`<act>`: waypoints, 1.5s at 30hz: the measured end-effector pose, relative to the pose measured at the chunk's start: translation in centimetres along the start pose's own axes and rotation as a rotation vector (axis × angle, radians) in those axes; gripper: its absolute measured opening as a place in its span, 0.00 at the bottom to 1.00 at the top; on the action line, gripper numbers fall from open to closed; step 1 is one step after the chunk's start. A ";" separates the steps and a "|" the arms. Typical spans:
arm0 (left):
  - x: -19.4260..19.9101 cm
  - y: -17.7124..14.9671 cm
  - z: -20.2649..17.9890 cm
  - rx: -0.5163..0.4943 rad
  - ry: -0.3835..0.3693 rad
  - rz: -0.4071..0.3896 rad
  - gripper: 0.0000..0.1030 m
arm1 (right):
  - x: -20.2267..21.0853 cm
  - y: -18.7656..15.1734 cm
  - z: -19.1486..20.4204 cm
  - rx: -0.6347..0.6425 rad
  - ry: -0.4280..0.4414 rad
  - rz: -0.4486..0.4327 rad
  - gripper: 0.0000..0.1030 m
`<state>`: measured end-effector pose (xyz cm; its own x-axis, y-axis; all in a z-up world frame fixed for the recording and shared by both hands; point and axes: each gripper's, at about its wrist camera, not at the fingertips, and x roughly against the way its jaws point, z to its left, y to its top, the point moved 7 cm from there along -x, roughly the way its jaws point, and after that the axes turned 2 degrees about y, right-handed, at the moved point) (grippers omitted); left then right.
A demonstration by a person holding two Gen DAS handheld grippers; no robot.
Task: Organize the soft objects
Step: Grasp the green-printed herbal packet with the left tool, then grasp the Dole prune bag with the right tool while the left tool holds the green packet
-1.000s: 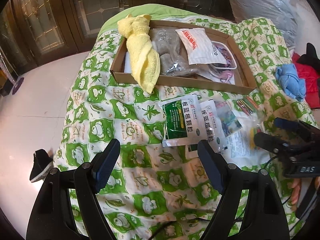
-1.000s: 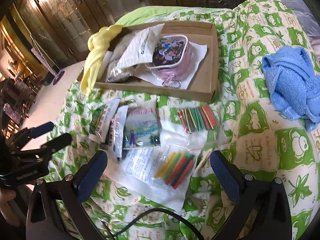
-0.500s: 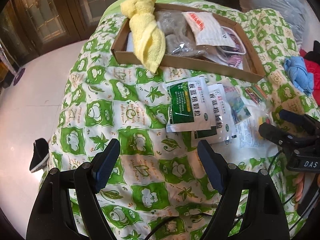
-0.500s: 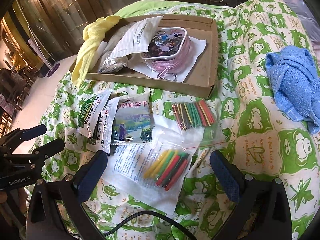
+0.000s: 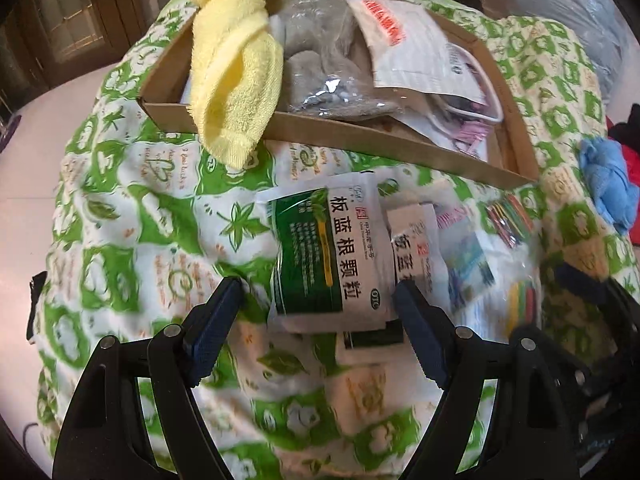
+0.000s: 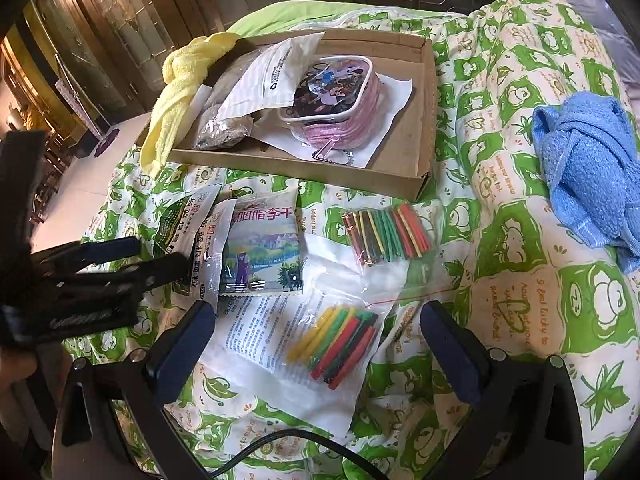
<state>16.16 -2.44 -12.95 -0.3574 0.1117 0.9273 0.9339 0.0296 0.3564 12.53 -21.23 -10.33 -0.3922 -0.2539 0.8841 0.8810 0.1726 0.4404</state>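
A cardboard tray lies on the green-patterned quilt. A yellow towel hangs over its left rim. A grey packet, a white packet and a pink pouch lie inside. Green-and-white sachets lie on the quilt below the tray. My left gripper is open, its fingers on either side of the front sachet. My right gripper is open over a bag of coloured sticks. A blue towel lies at right.
A picture packet, a printed leaflet and a second bundle of coloured sticks lie between the sachets and the blue towel. White floor lies off the quilt's left edge. Dark wooden doors stand behind.
My left gripper has moved forward and down, so the green sachet now sits between its open fingers. My right gripper has edged forward toward the stick bag. Nothing was picked up.
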 end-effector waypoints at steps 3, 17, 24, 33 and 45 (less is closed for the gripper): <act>-0.4 0.4 0.6 0.031 -0.028 -0.003 0.72 | -0.2 0.1 0.0 0.001 -0.001 0.001 1.00; 3.5 -5.5 1.5 -0.045 -0.026 0.022 0.43 | -0.5 0.2 0.1 0.007 0.004 0.003 1.00; 4.8 -10.9 3.1 -0.034 -0.024 0.077 0.43 | -0.8 0.0 0.6 0.026 0.011 0.016 1.00; 4.4 -10.1 1.7 -0.091 0.003 0.020 0.53 | -1.0 0.2 4.0 0.088 0.062 0.081 0.96; 4.8 -10.1 4.2 -0.006 -0.083 0.006 0.59 | -3.0 3.7 3.9 0.007 0.029 0.129 0.89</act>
<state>5.03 1.93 -12.54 -0.3492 0.1937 0.9168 0.9359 0.0227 0.3517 15.97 -16.07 -10.72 -0.2679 -0.2562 0.9287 0.9217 0.2124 0.3245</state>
